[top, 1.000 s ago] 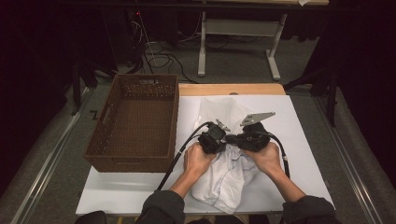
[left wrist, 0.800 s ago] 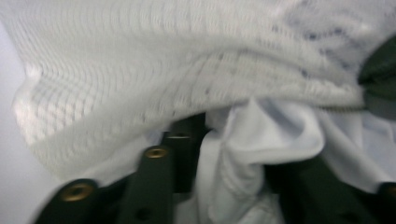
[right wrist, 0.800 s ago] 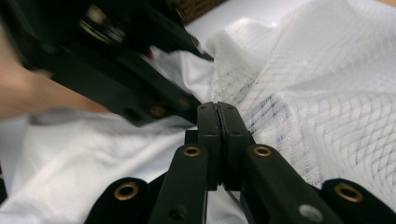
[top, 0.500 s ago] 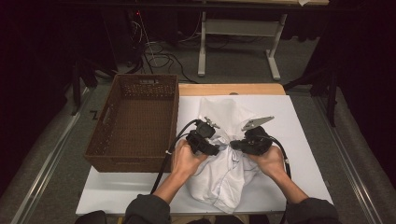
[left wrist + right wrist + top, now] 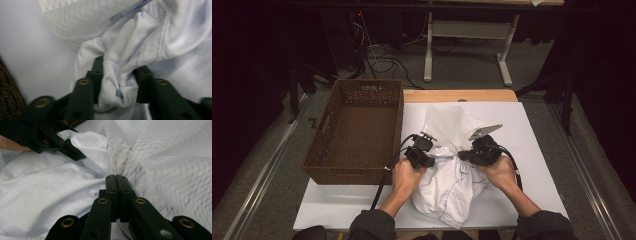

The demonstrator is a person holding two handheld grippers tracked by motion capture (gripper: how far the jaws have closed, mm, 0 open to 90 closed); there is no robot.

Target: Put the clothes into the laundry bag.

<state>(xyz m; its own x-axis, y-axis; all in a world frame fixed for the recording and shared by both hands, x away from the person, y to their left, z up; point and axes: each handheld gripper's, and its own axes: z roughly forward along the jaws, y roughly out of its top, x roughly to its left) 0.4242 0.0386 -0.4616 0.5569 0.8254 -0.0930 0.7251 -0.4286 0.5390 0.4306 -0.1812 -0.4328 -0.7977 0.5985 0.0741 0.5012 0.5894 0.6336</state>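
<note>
A crumpled white garment (image 5: 447,187) lies on the white table (image 5: 537,135), with a white mesh piece (image 5: 452,122) spread behind it. My left gripper (image 5: 430,157) sits at the garment's left side. Its jaws have just been closing, and a bunched fold of cloth (image 5: 117,82) is pressed between them. My right gripper (image 5: 463,156) is at the garment's gathered middle, its jaws (image 5: 116,178) shut tight where the mesh (image 5: 162,165) and the smooth cloth (image 5: 50,187) meet and pucker. The left gripper (image 5: 62,145) also appears far off in the right gripper view.
A brown wicker basket (image 5: 354,172) stands on the table's left part, close to my left hand. A wooden strip (image 5: 462,95) runs along the table's far edge. Beyond it are table legs (image 5: 428,55) and cables on the floor.
My left gripper moved left, away from the right gripper, opened, and has closed on a fold at the garment's left side. The right gripper stayed put.
</note>
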